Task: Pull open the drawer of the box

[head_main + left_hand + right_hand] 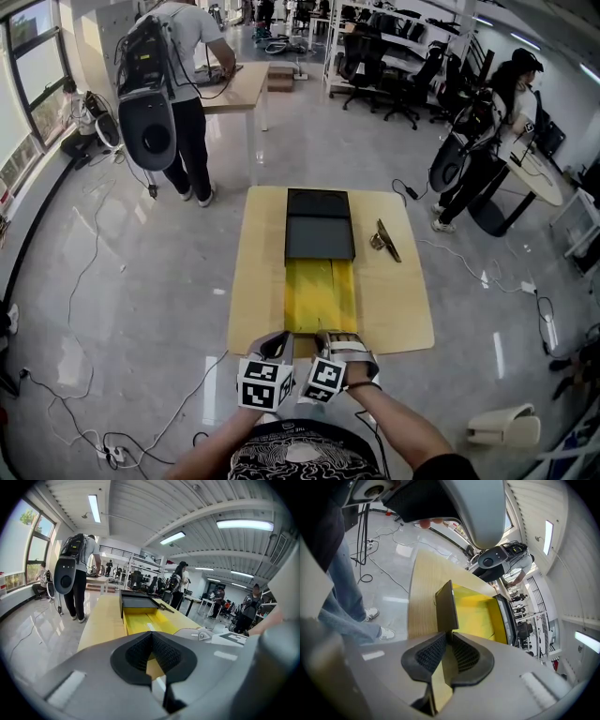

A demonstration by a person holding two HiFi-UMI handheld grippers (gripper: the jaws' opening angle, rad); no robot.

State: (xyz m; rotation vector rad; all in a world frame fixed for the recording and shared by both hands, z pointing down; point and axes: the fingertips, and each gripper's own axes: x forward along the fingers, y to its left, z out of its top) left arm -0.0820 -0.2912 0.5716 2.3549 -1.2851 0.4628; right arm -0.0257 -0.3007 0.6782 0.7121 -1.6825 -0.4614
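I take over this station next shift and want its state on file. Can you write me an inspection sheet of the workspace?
Surface: low wooden table standing on a glossy floor.
Job's things: black box at the far end, with its yellow drawer pulled well out toward the person.
Clutter: one small dark and brass-coloured object lies right of the box, apart from it.
Grippers: right gripper is shut on the drawer's front panel. The left gripper has its jaws together at the drawer's near end, with nothing clearly held.
Cables: loose cables run across the floor beside the table; none seen on it.
Surroundings: two standing people, office chairs.
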